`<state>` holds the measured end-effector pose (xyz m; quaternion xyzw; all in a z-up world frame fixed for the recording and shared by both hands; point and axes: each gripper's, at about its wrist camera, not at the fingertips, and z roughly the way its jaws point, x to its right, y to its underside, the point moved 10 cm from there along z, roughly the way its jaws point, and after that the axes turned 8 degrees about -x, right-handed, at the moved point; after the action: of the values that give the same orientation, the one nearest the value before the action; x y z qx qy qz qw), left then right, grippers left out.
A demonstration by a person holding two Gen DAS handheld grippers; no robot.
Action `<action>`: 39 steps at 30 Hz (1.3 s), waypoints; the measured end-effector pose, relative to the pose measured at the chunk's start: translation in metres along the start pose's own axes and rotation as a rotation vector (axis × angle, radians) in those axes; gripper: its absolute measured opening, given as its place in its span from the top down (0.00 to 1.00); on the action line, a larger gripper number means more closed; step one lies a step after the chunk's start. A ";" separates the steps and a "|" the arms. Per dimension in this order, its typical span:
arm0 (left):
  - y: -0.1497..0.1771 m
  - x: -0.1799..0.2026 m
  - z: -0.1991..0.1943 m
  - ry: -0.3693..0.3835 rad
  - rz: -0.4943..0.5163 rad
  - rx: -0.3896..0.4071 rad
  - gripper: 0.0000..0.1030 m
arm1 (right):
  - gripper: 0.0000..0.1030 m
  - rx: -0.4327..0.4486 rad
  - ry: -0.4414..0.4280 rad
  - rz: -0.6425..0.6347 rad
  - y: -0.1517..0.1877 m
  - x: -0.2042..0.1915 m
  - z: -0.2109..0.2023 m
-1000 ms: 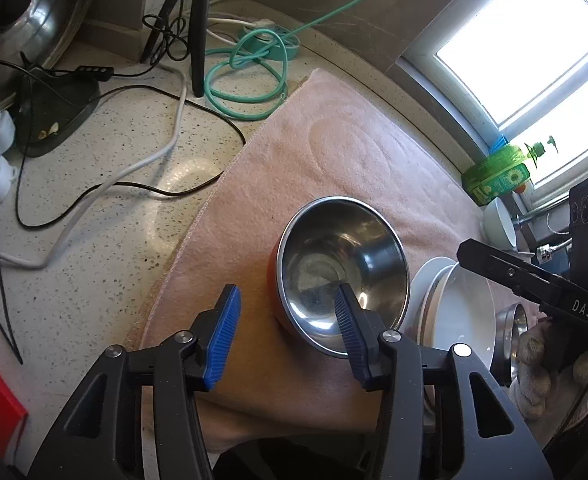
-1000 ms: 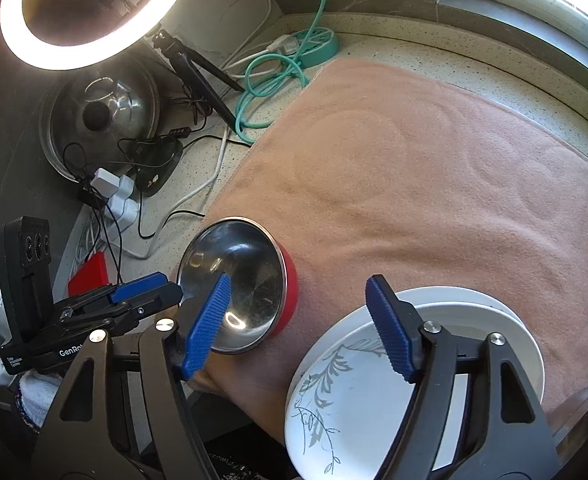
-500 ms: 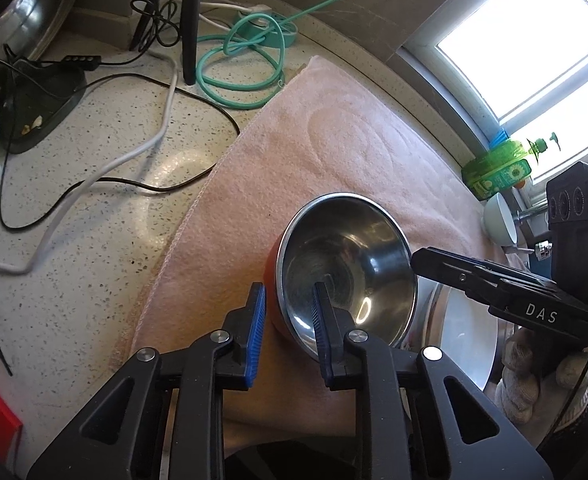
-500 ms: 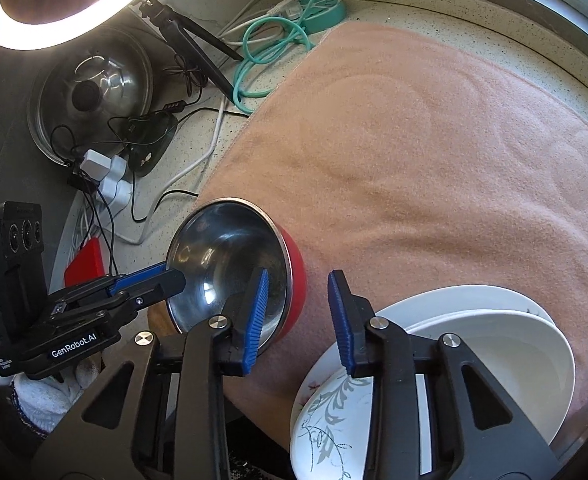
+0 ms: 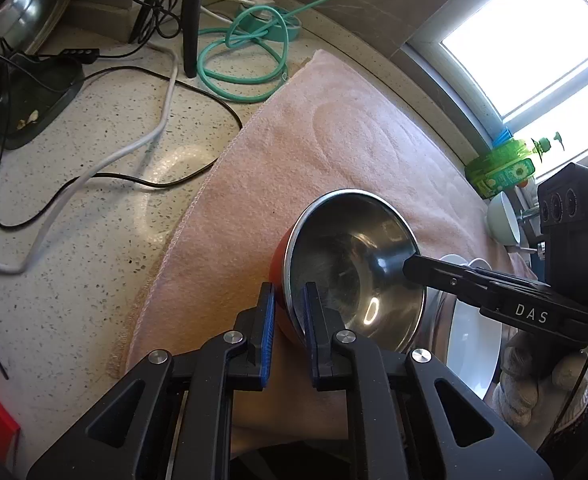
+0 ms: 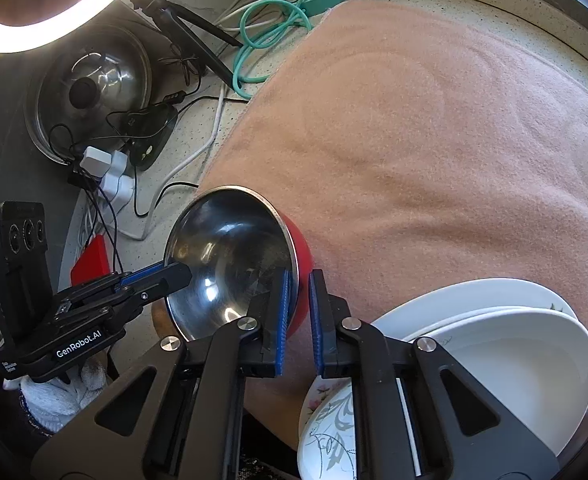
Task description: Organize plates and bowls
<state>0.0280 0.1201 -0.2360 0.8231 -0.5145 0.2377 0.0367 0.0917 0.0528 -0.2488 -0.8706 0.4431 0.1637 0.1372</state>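
Now that both sets of jaws have just been closing, the left gripper (image 5: 287,316) and right gripper (image 6: 298,304) each pinch opposite rims of the bowl (image 5: 350,256), tilted on the towel (image 6: 434,128) beside the plates (image 6: 506,344), apparently ready for lifting.

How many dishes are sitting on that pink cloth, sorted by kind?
steel bowl, red outside: 1
plain white plates: 2 visible
flower-patterned plate: 1
Total: 4
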 end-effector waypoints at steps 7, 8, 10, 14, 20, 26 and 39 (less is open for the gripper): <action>0.000 0.000 -0.002 -0.004 0.003 0.003 0.88 | 0.91 0.016 0.003 -0.004 0.000 -0.003 -0.006; -0.001 0.001 -0.003 -0.005 0.006 0.005 0.88 | 0.91 0.022 0.004 -0.005 0.000 -0.003 -0.009; -0.002 0.003 -0.006 -0.004 0.009 0.014 0.88 | 0.91 0.031 0.003 -0.004 0.001 -0.004 -0.014; -0.004 0.009 -0.013 -0.003 0.022 0.031 0.88 | 0.91 0.058 0.001 0.003 0.003 -0.006 -0.028; -0.005 0.026 -0.026 0.006 0.063 0.052 0.88 | 0.91 0.103 0.007 0.012 0.011 -0.005 -0.053; -0.004 0.049 -0.033 0.027 0.105 0.065 0.88 | 0.91 0.140 0.009 0.042 0.024 0.005 -0.076; -0.002 0.118 -0.033 0.082 0.229 0.070 0.88 | 0.91 0.240 0.027 0.150 0.056 0.049 -0.133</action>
<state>0.0598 0.0337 -0.1557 0.7491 -0.5948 0.2917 0.0018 0.0951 -0.0652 -0.1534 -0.8146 0.5251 0.1075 0.2219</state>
